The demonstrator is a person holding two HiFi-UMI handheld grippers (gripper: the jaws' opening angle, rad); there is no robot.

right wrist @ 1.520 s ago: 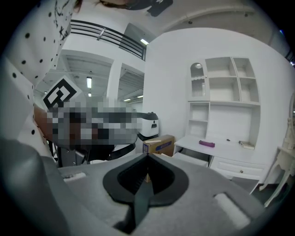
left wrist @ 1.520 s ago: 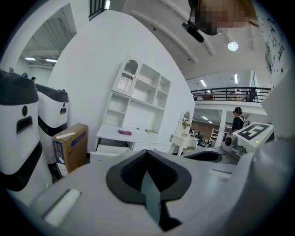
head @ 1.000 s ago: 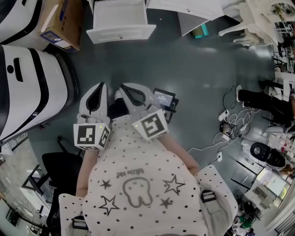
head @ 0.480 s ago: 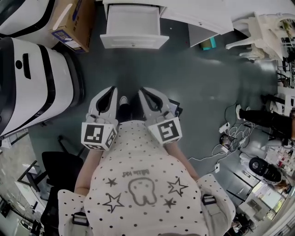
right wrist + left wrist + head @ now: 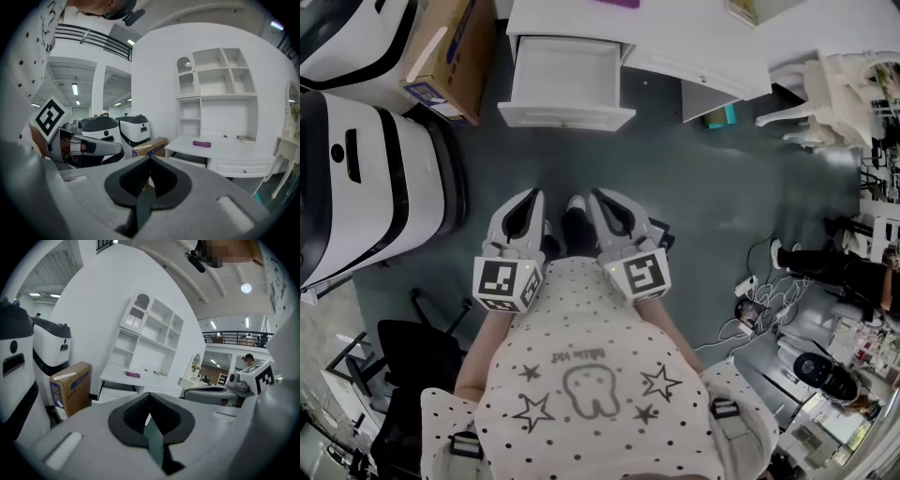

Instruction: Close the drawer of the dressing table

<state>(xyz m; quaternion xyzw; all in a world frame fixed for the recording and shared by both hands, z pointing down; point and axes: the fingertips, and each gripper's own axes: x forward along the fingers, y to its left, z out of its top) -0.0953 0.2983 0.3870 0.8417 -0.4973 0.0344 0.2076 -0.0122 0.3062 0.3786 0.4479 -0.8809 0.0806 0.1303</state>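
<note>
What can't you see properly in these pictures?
Head view: the rear of the open drawer is hidden under the dressing table, which is itself cut off by the top edge.
Left gripper view: the left gripper's own body covers most of the drawer.
Right gripper view: the purple thing on the dressing table is too small to name.

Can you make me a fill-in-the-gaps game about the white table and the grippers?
The drawer of the dressing table is ____, not closed. The left gripper and the right gripper both have jaws ____, not apart. In the head view, the cardboard box stands to the drawer's ____. The small thing on the tabletop is ____ in colour.
Missing words: open; together; left; purple.
</note>
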